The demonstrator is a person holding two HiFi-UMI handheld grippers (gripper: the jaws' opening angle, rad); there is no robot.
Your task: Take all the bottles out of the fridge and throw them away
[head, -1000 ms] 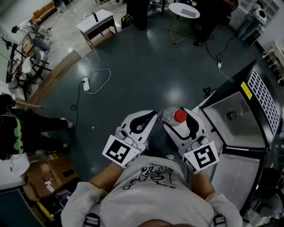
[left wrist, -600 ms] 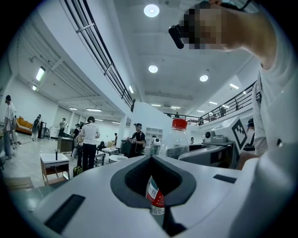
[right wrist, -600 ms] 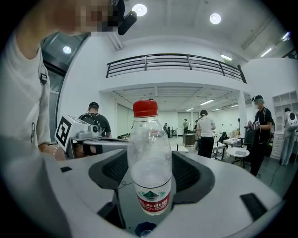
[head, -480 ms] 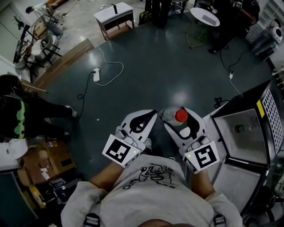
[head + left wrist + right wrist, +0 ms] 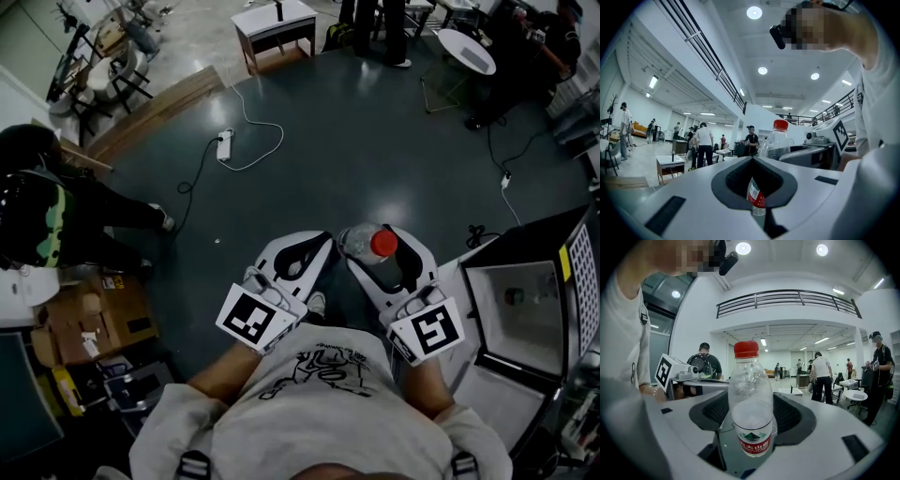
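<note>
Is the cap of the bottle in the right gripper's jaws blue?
No, the bottle held in the right gripper has a red cap.

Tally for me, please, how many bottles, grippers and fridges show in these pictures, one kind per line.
Bottles: 3 (red-capped bottle in the right gripper, labelled bottle between the jaws of the left gripper, third bottle inside the fridge)
Grippers: 2
Fridges: 1
Total: 6

I turn left, so the fridge point(image 5: 525, 342) slides toward the head view's right edge and the floor's power strip point(image 5: 225, 147) shifts rightward.
</note>
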